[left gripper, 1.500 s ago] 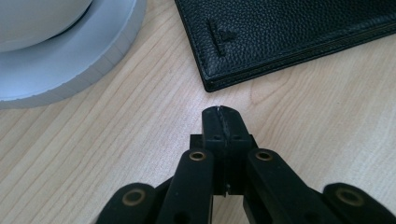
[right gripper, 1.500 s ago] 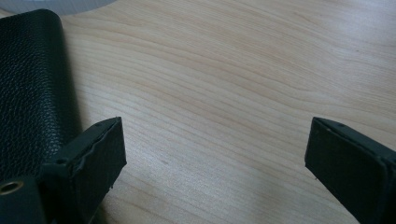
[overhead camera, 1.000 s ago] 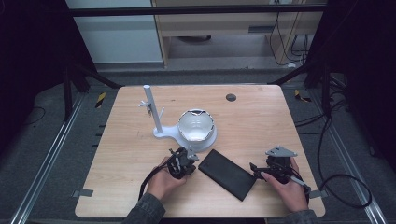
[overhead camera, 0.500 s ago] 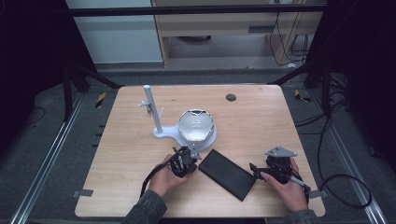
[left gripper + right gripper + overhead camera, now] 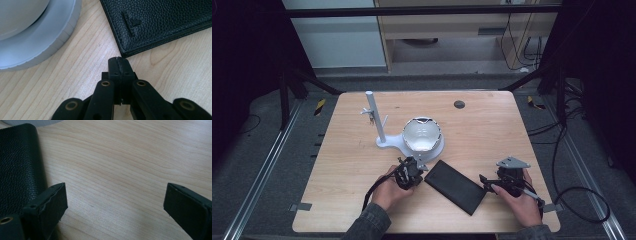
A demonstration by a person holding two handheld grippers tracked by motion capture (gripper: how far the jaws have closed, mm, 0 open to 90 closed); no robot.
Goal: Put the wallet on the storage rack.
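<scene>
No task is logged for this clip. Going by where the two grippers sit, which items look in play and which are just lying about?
Likely in play:
- black wallet, flat on the table, flanked by both grippers
- left gripper, shut, at the wallet's corner
- right gripper, open, beside the wallet's other end

Apparently idle:
- white bowl on the white stand
- small dark disc at the far edge

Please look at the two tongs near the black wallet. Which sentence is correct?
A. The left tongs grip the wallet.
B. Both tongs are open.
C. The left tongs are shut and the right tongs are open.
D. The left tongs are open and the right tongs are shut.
C: the left tongs have their jaws pressed together with nothing between them, just short of the corner of the black wallet, while the right tongs stand wide apart over the bare table.
</scene>
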